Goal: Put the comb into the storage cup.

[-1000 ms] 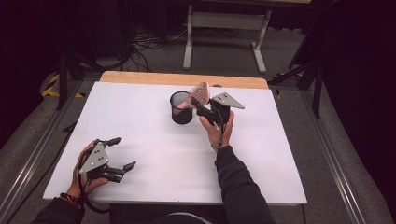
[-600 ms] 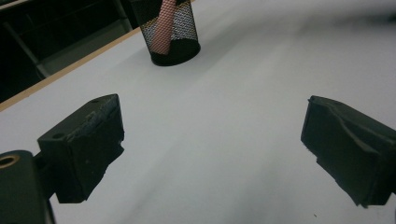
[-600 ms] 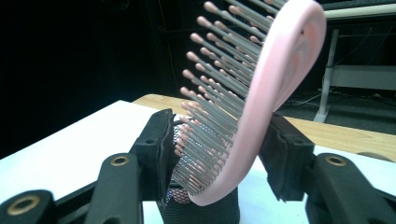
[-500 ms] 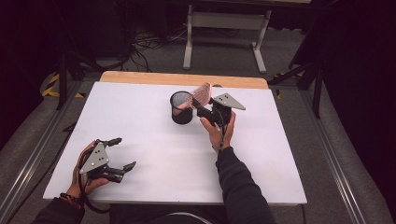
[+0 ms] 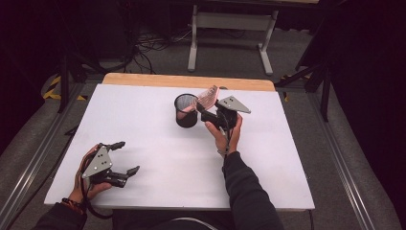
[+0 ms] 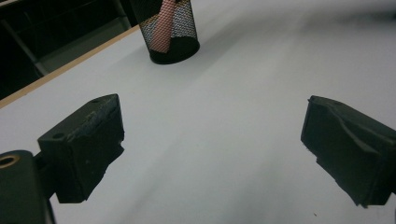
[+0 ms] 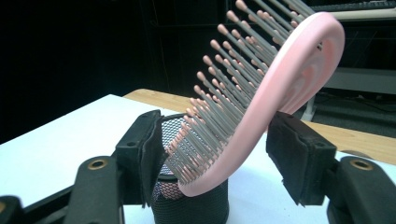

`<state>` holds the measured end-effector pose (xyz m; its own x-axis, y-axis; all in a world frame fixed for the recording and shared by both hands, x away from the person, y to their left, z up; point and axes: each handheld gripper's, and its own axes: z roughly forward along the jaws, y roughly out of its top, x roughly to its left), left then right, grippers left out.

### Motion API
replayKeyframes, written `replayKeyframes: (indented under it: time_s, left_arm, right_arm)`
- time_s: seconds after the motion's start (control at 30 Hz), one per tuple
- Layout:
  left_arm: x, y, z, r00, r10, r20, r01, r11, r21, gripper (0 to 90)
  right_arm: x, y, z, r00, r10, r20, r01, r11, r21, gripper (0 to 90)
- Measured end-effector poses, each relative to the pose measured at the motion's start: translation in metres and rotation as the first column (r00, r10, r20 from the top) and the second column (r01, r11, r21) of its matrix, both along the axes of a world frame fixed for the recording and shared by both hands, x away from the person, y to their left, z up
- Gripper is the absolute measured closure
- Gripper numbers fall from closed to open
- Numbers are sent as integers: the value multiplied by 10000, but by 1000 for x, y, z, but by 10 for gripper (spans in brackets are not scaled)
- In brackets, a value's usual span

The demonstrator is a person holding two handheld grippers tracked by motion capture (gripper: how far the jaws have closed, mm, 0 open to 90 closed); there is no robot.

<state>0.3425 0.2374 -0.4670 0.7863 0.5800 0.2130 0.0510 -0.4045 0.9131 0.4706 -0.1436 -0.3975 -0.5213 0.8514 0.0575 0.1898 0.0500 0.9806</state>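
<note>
At the lower left of the high view, the left gripper (image 5: 125,157) rests on the white table (image 5: 143,120), its jaws spread wide with nothing between them. Near the middle, a black mesh cup (image 5: 186,111) holds a pink hairbrush (image 5: 207,97), handle down, leaning right. The right gripper (image 5: 205,112) stands just beside it; its jaws have just been opening, and the brush sits between the fingers (image 7: 299,158), released.

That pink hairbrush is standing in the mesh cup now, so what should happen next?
Probably draw the right hand-held gripper back. The pink hairbrush leans handle-down in the mesh cup, and the jaws, which have just been opening, stand apart on either side of it, seemingly no longer pressing.
</note>
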Motion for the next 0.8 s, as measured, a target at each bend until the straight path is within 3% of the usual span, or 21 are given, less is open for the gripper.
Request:
replayKeyframes:
  time_s: [0.47,0.8]
  left_arm:
    - [0,-1,0,10000,16,-6,-16,10000,23,69]
    - [0,-1,-1,10000,1,-34,-1,10000,-13,69]
  right_arm:
    - [-2,-5,1,9999,-147,-47,144,9982,-574,272]
    - [-2,2,4,9998,-184,46,188,9909,-1334,126]
